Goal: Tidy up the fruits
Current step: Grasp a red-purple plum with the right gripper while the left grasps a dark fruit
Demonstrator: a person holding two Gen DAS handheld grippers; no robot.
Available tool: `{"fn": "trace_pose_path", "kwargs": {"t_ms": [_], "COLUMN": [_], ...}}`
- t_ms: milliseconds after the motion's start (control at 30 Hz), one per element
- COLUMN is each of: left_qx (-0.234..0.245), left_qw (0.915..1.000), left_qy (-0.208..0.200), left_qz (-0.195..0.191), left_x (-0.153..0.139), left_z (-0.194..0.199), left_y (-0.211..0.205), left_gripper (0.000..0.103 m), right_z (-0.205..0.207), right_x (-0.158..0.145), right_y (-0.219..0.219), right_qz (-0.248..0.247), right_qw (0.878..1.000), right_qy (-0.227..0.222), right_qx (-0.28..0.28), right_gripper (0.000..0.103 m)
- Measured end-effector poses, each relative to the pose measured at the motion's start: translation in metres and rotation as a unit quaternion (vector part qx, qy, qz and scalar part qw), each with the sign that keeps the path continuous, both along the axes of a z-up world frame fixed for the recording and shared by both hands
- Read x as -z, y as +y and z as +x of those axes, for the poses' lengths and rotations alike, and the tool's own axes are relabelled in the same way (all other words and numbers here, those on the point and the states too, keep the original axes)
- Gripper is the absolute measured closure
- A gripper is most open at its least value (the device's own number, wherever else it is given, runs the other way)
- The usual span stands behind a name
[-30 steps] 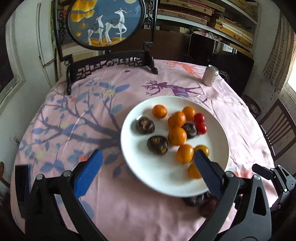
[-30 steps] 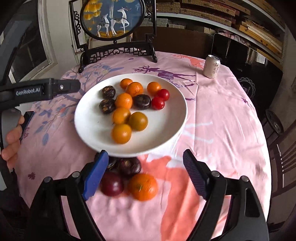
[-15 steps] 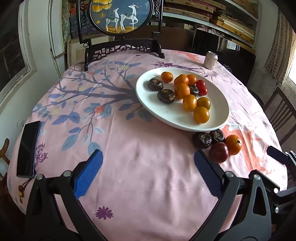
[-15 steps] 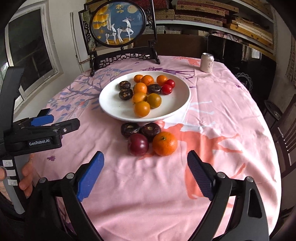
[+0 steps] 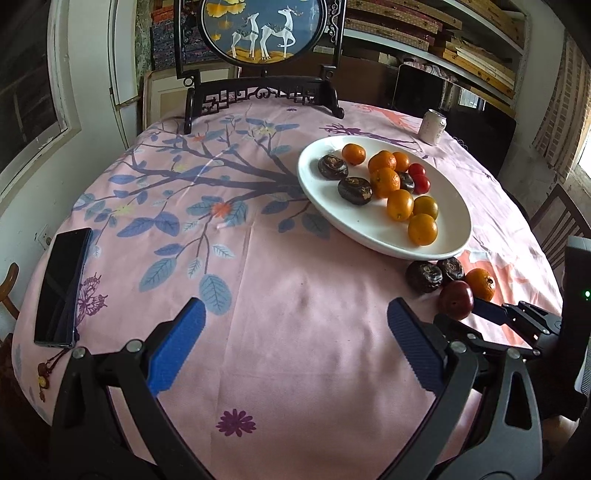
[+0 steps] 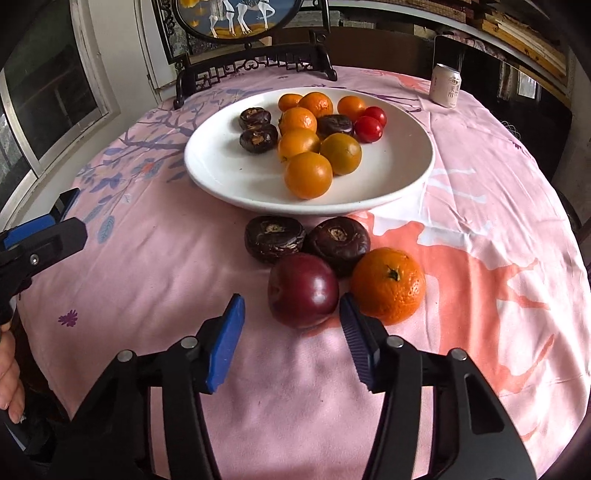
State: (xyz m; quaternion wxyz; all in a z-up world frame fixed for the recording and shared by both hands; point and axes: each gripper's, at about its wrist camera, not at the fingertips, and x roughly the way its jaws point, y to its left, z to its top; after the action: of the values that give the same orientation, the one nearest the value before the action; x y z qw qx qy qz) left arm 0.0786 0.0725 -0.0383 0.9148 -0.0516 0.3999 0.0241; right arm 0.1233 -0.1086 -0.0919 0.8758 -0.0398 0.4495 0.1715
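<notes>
A white plate (image 6: 229, 173) (image 5: 369, 229) holds several small oranges, dark water chestnuts and two cherry tomatoes. In front of it on the pink cloth lie two dark water chestnuts (image 6: 275, 238), a dark red plum (image 6: 303, 290) (image 5: 456, 304) and an orange (image 6: 388, 284) (image 5: 480, 284). My right gripper (image 6: 291, 308) is low at the plum with its jaws closing. The plum's near side sits between the tips, the right pad beside it and the left pad still apart. My left gripper (image 5: 295, 321) stands open over bare cloth, left of these fruits, with nothing between its fingers.
A drink can (image 6: 447, 90) (image 5: 433, 126) stands at the far right of the table. A black phone (image 5: 61, 288) lies near the left edge. A round deer picture on a dark stand (image 5: 266, 29) is at the back. A chair (image 5: 561, 218) stands to the right.
My left gripper has drawn back from over the plate to the near cloth. My right gripper has pulled back from the plate's rim, sunk to the plum, and its jaws have narrowed.
</notes>
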Motion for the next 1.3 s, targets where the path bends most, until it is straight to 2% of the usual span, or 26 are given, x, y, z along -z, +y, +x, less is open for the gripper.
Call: {"fn": "trace_pose_path", "kwargs": {"t_ms": [67,100,133,233,400,600,733,800,967,1033,1100,1133,1167,1300], "left_qx": [0.003,0.006,0.007,0.014,0.042,0.061,0.062,0.065,0.065,0.065,0.076,0.085,0.093,0.094], "left_qw": [1.0000,1.0000,1.0000,0.9998,0.9986,0.9965,0.9954,0.9951,0.9942,0.9945,0.9943,0.9937,0.9931,0.9932], "left_qy": [0.002,0.004,0.006,0.014,0.033,0.044,0.060,0.070,0.082,0.078,0.072,0.070,0.069,0.070], "left_qz": [-0.002,-0.003,-0.003,-0.004,-0.004,0.037,0.042,0.024,0.026,0.026,0.022,0.018,0.015,0.001], "left_x": [0.001,0.002,0.003,0.007,0.019,0.039,0.048,0.051,0.058,0.058,0.057,0.056,0.055,0.054], "left_z": [0.001,0.002,0.003,0.007,0.025,0.052,0.068,0.073,0.085,0.088,0.088,0.086,0.084,0.074], "left_y": [-0.001,-0.002,-0.004,-0.012,-0.046,-0.098,-0.112,-0.113,-0.121,-0.122,-0.125,-0.127,-0.130,-0.124], "left_gripper": [0.002,0.002,0.002,0.002,0.002,0.004,0.025,0.026,0.028,0.032,0.044,0.058,0.062,0.063], "right_z": [0.005,0.006,0.007,0.001,-0.030,-0.048,-0.051,-0.052,-0.050,-0.049,-0.048,-0.047,-0.047,-0.048], "right_x": [0.002,0.002,0.002,-0.007,-0.032,-0.038,-0.035,-0.034,-0.030,-0.029,-0.029,-0.029,-0.029,-0.033], "right_y": [0.003,0.004,0.003,-0.008,-0.041,-0.094,-0.116,-0.123,-0.129,-0.131,-0.132,-0.131,-0.130,-0.123], "right_qz": [-0.006,-0.013,-0.013,0.026,0.036,0.051,0.068,0.074,0.085,0.089,0.091,0.092,0.092,0.090], "right_qw": [1.000,1.000,1.000,1.000,0.998,0.995,0.993,0.992,0.992,0.991,0.991,0.991,0.991,0.992], "right_qy": [-0.006,-0.009,-0.008,0.004,-0.030,-0.046,-0.044,-0.045,-0.040,-0.038,-0.037,-0.037,-0.036,-0.037], "right_qx": [0.004,0.008,0.011,0.008,0.029,0.075,0.088,0.091,0.090,0.091,0.091,0.092,0.091,0.083], "right_gripper": [0.051,0.062,0.065,0.065,0.065,0.065,0.065,0.065,0.065,0.065,0.065,0.065,0.065,0.065]}}
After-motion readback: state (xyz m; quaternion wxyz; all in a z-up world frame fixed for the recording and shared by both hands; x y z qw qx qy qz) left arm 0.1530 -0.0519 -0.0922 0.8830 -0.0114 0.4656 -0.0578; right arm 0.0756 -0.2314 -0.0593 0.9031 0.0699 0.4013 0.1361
